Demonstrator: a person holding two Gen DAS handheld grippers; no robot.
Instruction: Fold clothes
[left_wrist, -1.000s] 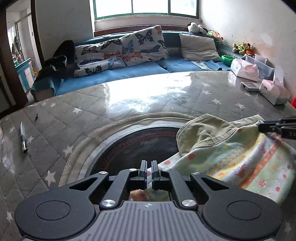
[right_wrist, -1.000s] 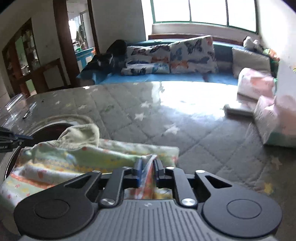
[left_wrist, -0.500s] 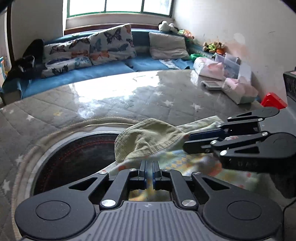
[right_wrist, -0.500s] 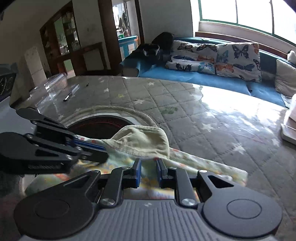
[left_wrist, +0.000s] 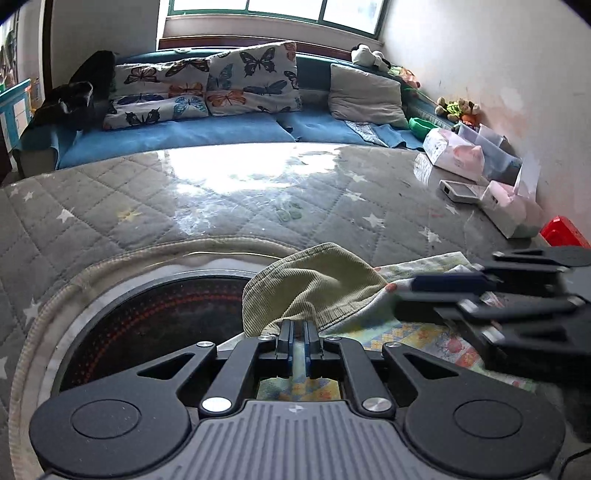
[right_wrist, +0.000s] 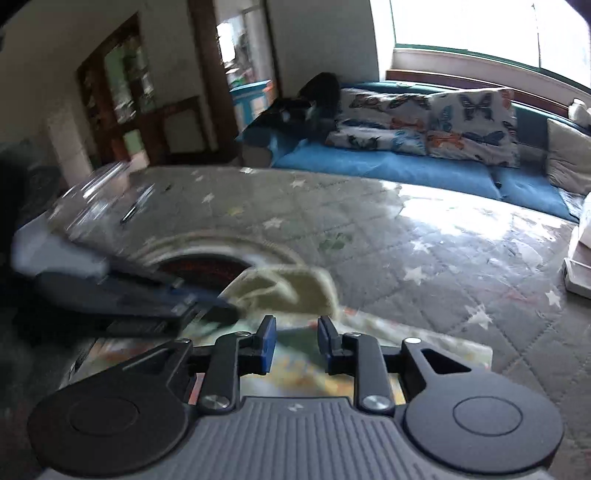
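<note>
Clamped on a pinch of printed cloth, the left claw (left_wrist: 298, 334) has its fingers nearly together, with the garment's (left_wrist: 424, 336) edge fed between them. Out to that claw's right, the right claw (right_wrist: 295, 341) stands with its fingers apart and nothing between them, hanging just over the same garment; its view is smeared with blur.

The garment is a small piece of clothing — patterned cloth with a pale green ribbed part (left_wrist: 314, 288) turned up on top. It lies on the quilted table cover (left_wrist: 221, 206), just right of the round dark insert (left_wrist: 155, 321) and overlapping its rim. By the look of it, it is light, soft and limp: it will sag and crease wherever it is not held, so an edge or corner is the place to take it, with a second grip along the same edge to keep the fold straight.

Further right of the garment, by the wall, stand open boxes (left_wrist: 484, 147); their contents cannot be made out.
</note>
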